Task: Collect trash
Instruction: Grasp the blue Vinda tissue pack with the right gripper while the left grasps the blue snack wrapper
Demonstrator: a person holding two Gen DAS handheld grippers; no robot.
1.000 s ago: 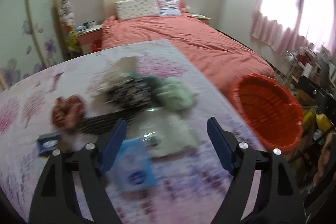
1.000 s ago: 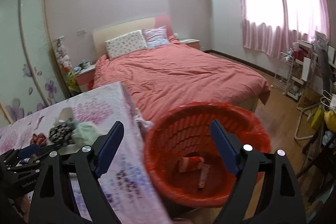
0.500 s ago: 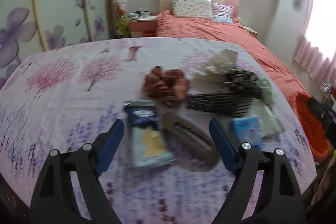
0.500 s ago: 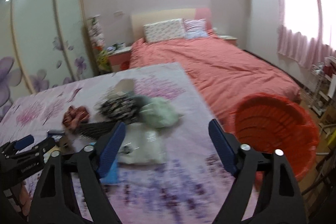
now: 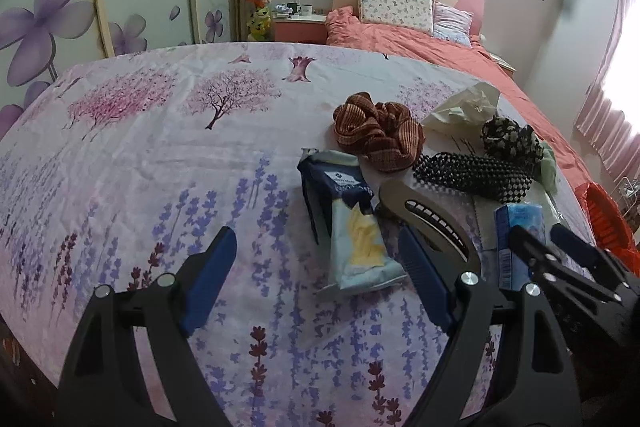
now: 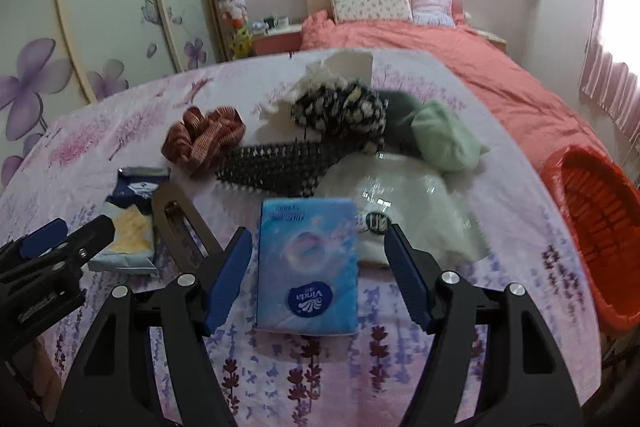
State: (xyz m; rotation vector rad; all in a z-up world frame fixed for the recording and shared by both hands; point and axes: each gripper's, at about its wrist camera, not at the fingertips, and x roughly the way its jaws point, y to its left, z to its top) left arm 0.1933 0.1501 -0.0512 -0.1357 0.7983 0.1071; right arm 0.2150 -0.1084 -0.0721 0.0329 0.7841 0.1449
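Observation:
On the floral tablecloth point(image 5: 160, 155) lies a torn dark-blue and pale snack wrapper point(image 5: 352, 227). My left gripper point(image 5: 316, 267) hovers open over its near end, the wrapper closer to the right finger. A blue Vinda tissue pack point(image 6: 308, 259) lies flat between the fingers of my right gripper point(image 6: 316, 275). Those jaws are closing, with a gap still showing on each side of the pack. The red mesh basket point(image 6: 592, 227) stands off the table's right edge. Each gripper shows at the edge of the other's view.
Behind the two packs lie a brown scrunchie point(image 5: 376, 135), a black-patterned scrunchie point(image 6: 340, 111), a black beaded mesh point(image 6: 280, 163), a green cloth point(image 6: 444, 139), a clear plastic bag point(image 6: 404, 203), a taupe hair clip point(image 5: 432, 223) and crumpled paper point(image 5: 464, 107). A pink bed point(image 6: 460, 59) is beyond.
Both views swung left from the basket side onto the table's clutter. The right gripper came down around the blue tissue pack and its jaws narrowed. The left gripper reached the wrapper.

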